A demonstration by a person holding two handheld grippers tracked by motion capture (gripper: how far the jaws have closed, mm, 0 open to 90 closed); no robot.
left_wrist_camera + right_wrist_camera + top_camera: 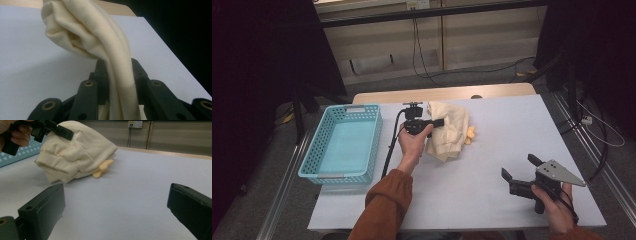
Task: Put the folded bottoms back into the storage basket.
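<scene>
High view: the left gripper sat near the table's middle, jaws pinched on a cream garment, bunched up and partly lifted off the white table. A small yellow bit poked out at the garment's right edge, prob. part of the same item, too small to tell. A turquoise basket stood just left of the left hand, w/ its perforated walls apart from the cloth. The right gripper rested low at the table's front right, well apart from the garment, jaws spread w/ nothing between.

Left gripper view: both black jaws were pressed onto a twisted fold of the garment, which ran up from between them and hung in a rolled bundle over the table.

Right gripper view: its two jaws stood wide apart at the bottom corners, bare table between. Further off the garment drooped from the left gripper; ribbed hem facing the camera, lower edge seemingly touching the table. The yellow bit lay against the garment's right underside. A strip of the basket showed behind, at left.
</scene>
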